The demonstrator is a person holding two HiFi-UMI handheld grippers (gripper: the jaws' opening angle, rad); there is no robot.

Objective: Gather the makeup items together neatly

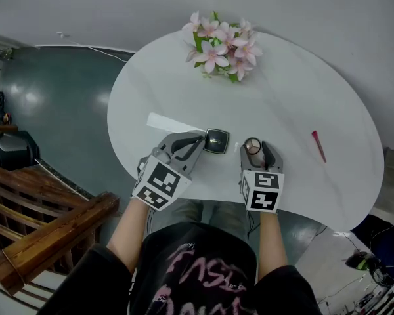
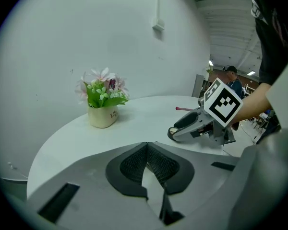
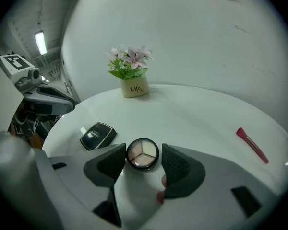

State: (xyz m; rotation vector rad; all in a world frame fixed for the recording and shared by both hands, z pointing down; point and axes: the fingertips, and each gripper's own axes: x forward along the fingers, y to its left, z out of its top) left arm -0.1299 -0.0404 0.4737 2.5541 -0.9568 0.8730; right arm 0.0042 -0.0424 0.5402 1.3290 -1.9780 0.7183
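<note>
The white table carries flowers at its far side. The left tongs are closed and empty, just left of the black compact. The right tongs stand wide around the round palette near the near edge. A red brush lies well apart at the right.

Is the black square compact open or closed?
Closed: the black square compact lies flat, printed lid facing up, no inside showing.
</note>
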